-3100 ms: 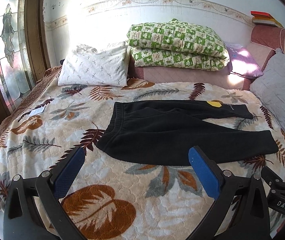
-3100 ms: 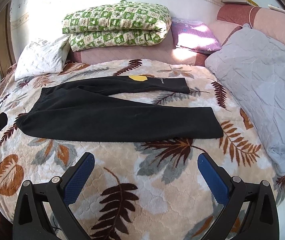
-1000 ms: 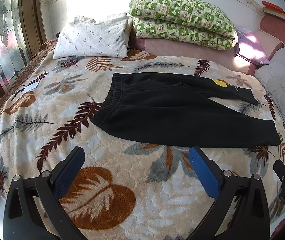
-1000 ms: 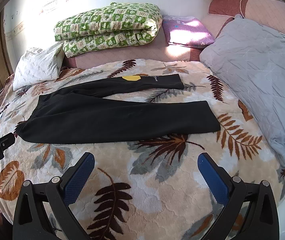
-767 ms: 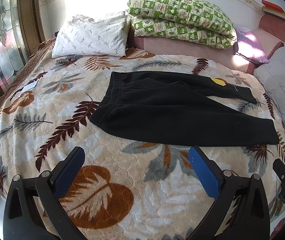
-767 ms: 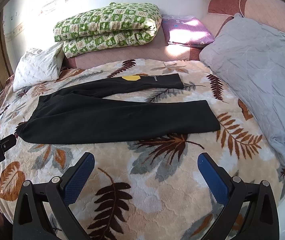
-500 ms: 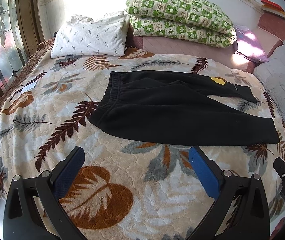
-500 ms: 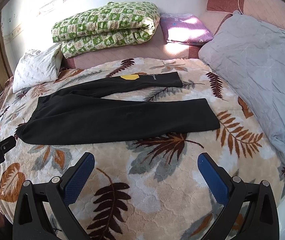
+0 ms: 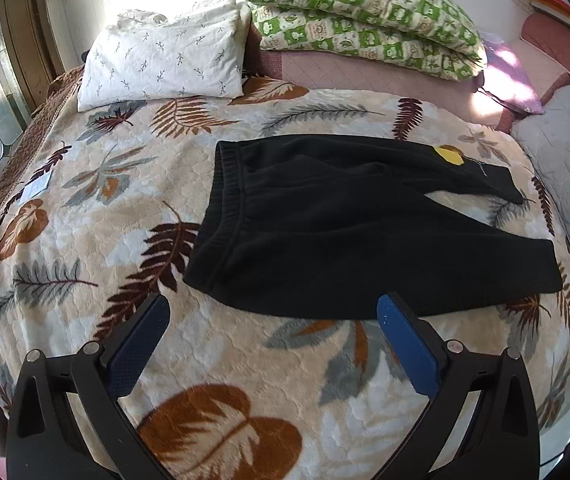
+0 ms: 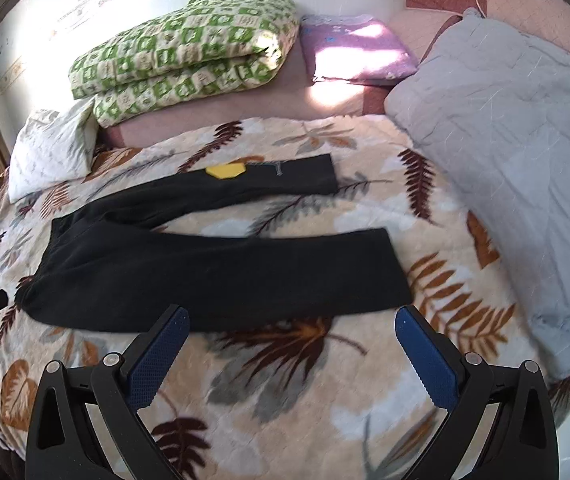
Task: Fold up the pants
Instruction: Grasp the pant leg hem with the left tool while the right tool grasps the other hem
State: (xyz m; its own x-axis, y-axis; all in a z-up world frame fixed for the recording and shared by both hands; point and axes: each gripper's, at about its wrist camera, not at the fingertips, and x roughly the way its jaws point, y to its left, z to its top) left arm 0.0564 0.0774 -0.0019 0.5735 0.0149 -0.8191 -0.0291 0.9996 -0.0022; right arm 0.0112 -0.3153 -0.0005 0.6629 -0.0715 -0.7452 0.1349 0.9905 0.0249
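Observation:
Black pants (image 9: 337, 224) lie flat on a leaf-patterned bed cover (image 9: 85, 216), waistband to the left, legs running right and spread apart; a yellow patch (image 9: 449, 155) sits on the far leg. My left gripper (image 9: 273, 316) hangs open just short of the pants' near edge, close to the waistband corner. The right wrist view shows the pants (image 10: 213, 268) with the near leg's cuff at right. My right gripper (image 10: 291, 326) is open, its blue pads (image 10: 425, 356) at the near leg's lower edge, nothing between them.
At the head stand a white pillow (image 9: 165, 64), a folded green checked quilt (image 9: 365, 20) and a purple cushion (image 10: 357, 48). A grey quilt (image 10: 517, 168) fills the right side. A window with a wooden frame (image 9: 1, 80) is at left. Bed cover shows in front of both grippers.
Both grippers have moved forward and down toward the pants, which now look larger and reach the fingertips. The right view has tilted slightly. The pants have not moved.

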